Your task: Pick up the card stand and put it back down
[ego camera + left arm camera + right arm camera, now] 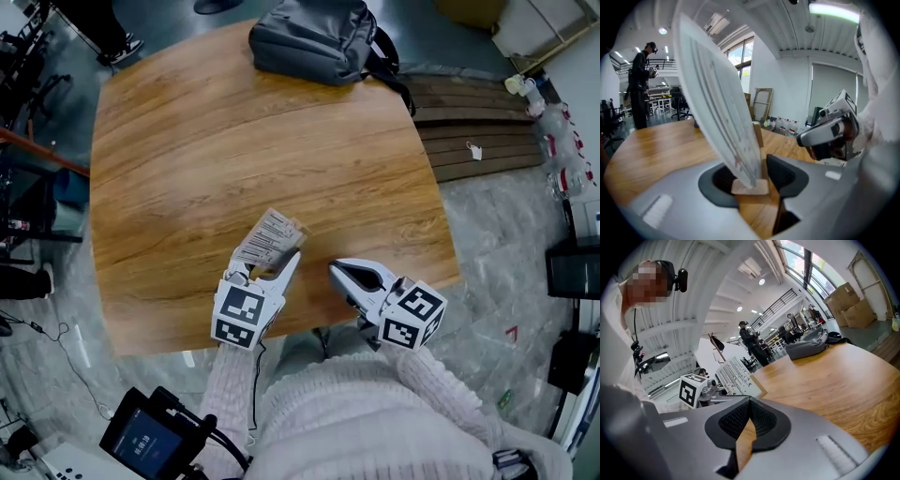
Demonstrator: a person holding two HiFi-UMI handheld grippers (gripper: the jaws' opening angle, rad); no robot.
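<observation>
Left claw (757, 178) is clamped on the wooden foot of the card stand (270, 236), apparently lifted clear of the surface (234, 141), while the right claw (749, 420) hangs clenched and empty nearby, so only setting it down remains.

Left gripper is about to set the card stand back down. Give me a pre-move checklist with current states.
1. Grip: the left gripper pads press on the wooden base of the card stand. ok.
2. Base level with the table: the card leans in the left gripper view, but the camera is tilted too. cannot tell.
3. Landing spot: bare wood ahead of the stand. ok.
4. Right gripper: shut, empty, apart from the stand on its right. ok.
5. Backpack: at the table's far edge, well away from the stand. ok.
</observation>
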